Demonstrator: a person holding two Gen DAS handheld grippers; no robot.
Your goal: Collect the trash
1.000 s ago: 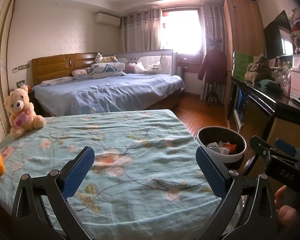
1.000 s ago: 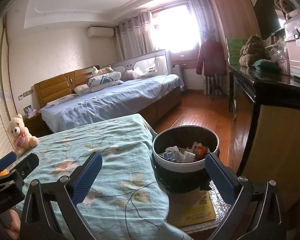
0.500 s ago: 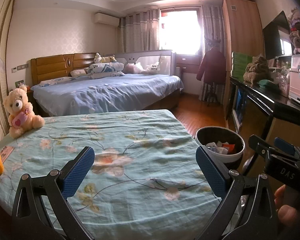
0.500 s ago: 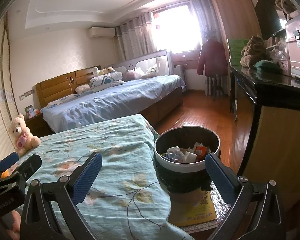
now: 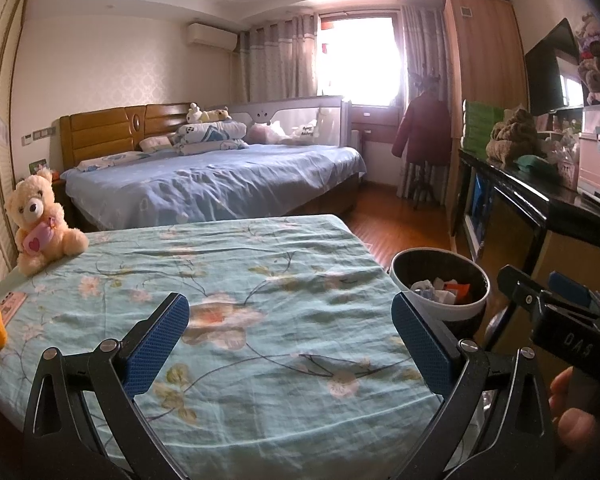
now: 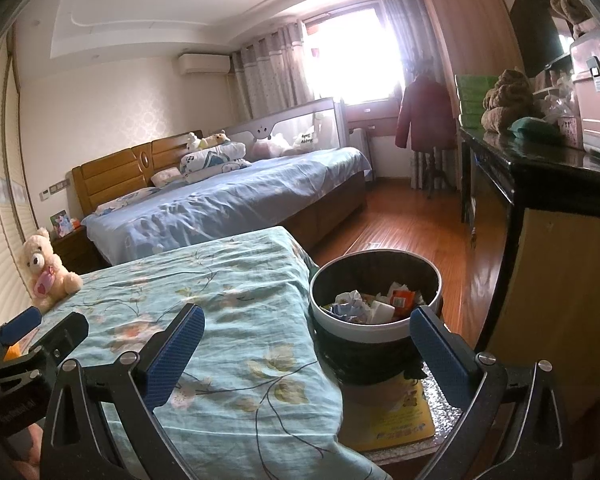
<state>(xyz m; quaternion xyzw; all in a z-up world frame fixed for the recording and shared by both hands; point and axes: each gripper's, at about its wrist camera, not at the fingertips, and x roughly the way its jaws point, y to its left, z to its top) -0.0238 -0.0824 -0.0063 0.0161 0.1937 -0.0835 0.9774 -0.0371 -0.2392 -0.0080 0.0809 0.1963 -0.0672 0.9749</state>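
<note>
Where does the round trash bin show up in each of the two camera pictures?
Left wrist view: trash bin at right of middle, past the floral bedspread's right edge.
Right wrist view: trash bin near the centre, lower half.
Shared landmark: the teddy bear at the bedspread's far left.

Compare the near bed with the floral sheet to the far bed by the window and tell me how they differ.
The near bed wears a teal floral sheet; the far bed has plain blue bedding. The near bed carries a teddy bear at its left edge and no pillows in view; the far bed has pillows piled against a wooden headboard. The far bed also has a guard rail; the near bed shows none. Both are made up.
</note>
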